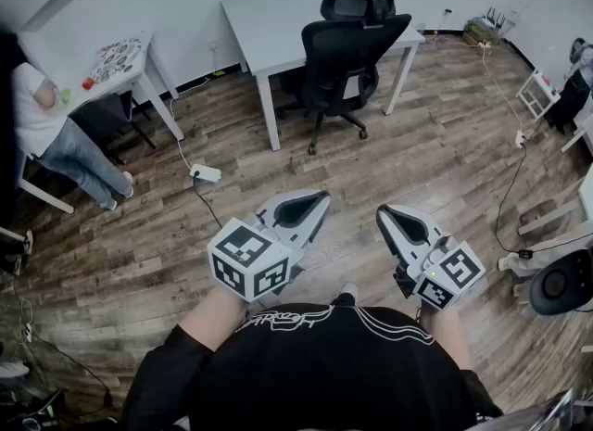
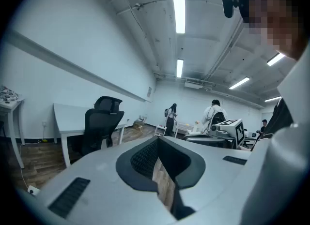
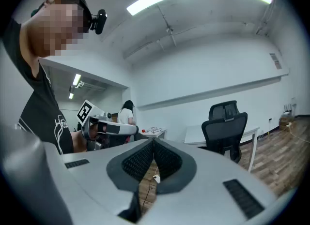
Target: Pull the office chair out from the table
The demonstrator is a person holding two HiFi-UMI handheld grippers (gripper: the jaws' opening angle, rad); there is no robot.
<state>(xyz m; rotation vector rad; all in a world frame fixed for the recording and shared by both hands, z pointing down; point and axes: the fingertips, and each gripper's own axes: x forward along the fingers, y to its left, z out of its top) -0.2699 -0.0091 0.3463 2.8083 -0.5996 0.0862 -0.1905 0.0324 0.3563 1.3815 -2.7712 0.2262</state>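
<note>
A black office chair [image 1: 345,51] stands tucked against the front edge of a white table [image 1: 278,12] at the far middle of the room; it also shows in the left gripper view [image 2: 99,125] and the right gripper view [image 3: 224,127]. My left gripper [image 1: 321,196] and right gripper [image 1: 382,210] hang side by side near my chest, well short of the chair. Both are shut with nothing between their jaws, which meet tip to tip in the left gripper view [image 2: 158,139] and the right gripper view [image 3: 154,141].
A second white table [image 1: 111,60] stands at the left with a seated person [image 1: 56,133] beside it. A power strip [image 1: 206,173] and cable lie on the wooden floor between me and the chair. Cables and furniture [image 1: 556,234] line the right side.
</note>
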